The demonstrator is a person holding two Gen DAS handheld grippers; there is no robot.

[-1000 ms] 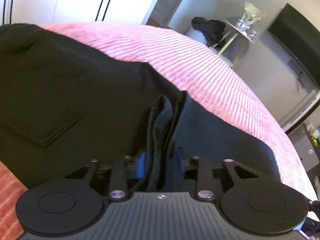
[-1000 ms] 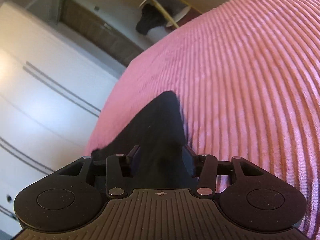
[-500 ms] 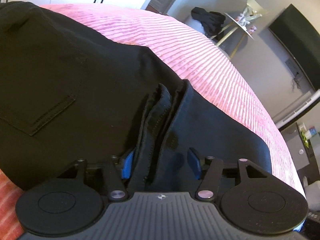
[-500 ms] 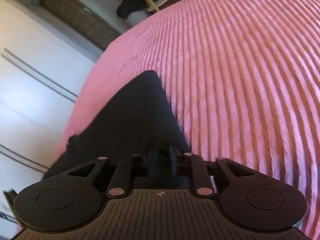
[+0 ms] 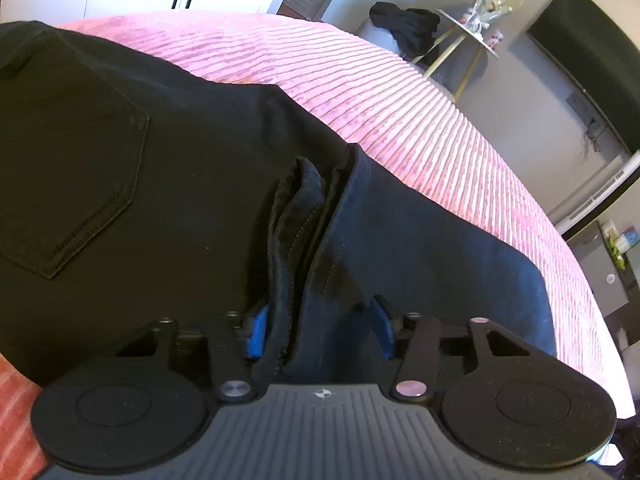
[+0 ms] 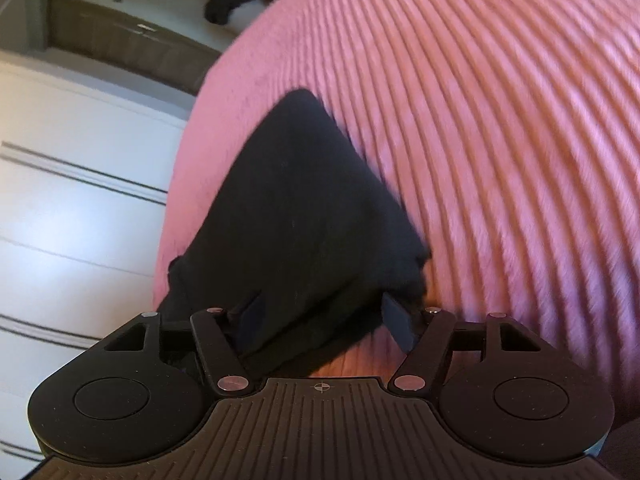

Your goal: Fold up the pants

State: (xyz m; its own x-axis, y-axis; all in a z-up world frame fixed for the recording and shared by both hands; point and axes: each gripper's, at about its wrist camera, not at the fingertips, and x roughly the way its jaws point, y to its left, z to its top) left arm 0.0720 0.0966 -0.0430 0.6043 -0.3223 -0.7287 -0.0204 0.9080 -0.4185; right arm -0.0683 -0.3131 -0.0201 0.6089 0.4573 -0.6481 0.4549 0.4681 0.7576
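Black pants (image 5: 168,184) lie folded on a pink ribbed bedspread (image 5: 400,120), back pocket facing up at the left. My left gripper (image 5: 318,328) is open, its blue pads (image 5: 258,330) standing wide either side of a bunched fold of the fabric. In the right wrist view a corner of the pants (image 6: 296,208) lies on the bedspread (image 6: 500,140). My right gripper (image 6: 320,320) is open, jaws spread around the cloth's near edge.
A gold-legged side table (image 5: 476,36) and a chair draped in dark clothes (image 5: 404,26) stand beyond the bed. A dark TV (image 5: 592,68) hangs on the right wall. White wardrobe doors (image 6: 68,184) stand past the bed's edge.
Both grippers have opened: the left one let go of the bunched fold, and the right one opened after briefly closing on the pants corner. The cloth now rests on the bed.
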